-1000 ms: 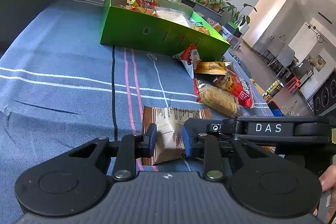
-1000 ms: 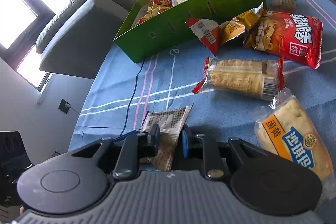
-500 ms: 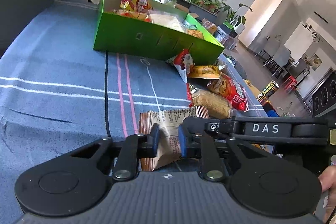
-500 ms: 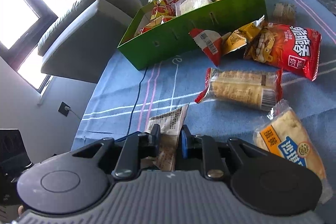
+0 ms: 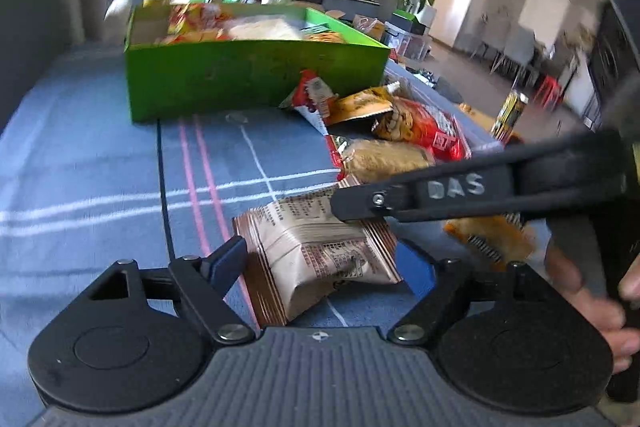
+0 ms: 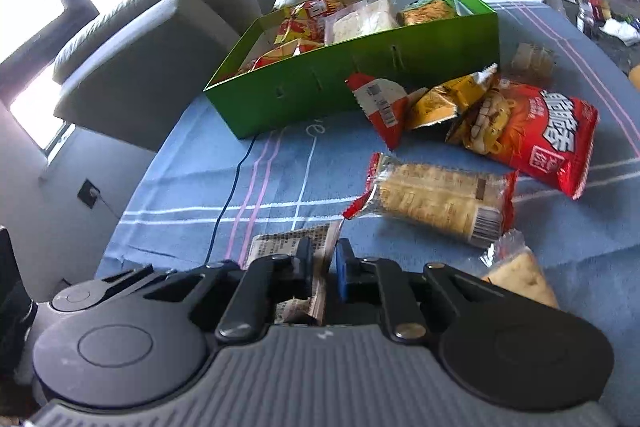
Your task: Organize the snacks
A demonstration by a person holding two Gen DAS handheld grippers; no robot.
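brown snack packet (image 5: 320,259) lies on the blue striped tablecloth (image 5: 80,163), well on the near side of the green box (image 5: 256,75), between it and both cameras; left gripper (image 5: 336,259) has just been opening, its jaws now released & spread wide w/ the packet lying loose between them, neither pad pressing on it, though the left blue pad sits just beside the packet's edge; right gripper (image 6: 323,267) has just been closing & is clenched on the packet's right sealed edge, which is pinched between its pads in the right wrist view; in the left wrist view the same tool reaches in from the right, its tip on the packet's far right corner, w/ a person's hand (image 5: 592,291) on its handle.

green box is open-topped w/ several snack bags already inside, red/yellow ones at its left end, a pale one mid, a greenish one at its right end; loose snacks lie near the box's front wall toward its right end: red-white pouch (image 6: 380,107) touching the wall, yellow bag (image 6: 440,103) beside that, big red noodle-snack bag (image 6: 532,131) further right; cracker pack w/ red ends (image 6: 436,203) lies nearer the cameras than those, between the box & the brown packet; one more pastry pack (image 6: 520,279) sits farthest from the box, partly hidden by the right gripper; left view is motion-blurred so labels unreadable.
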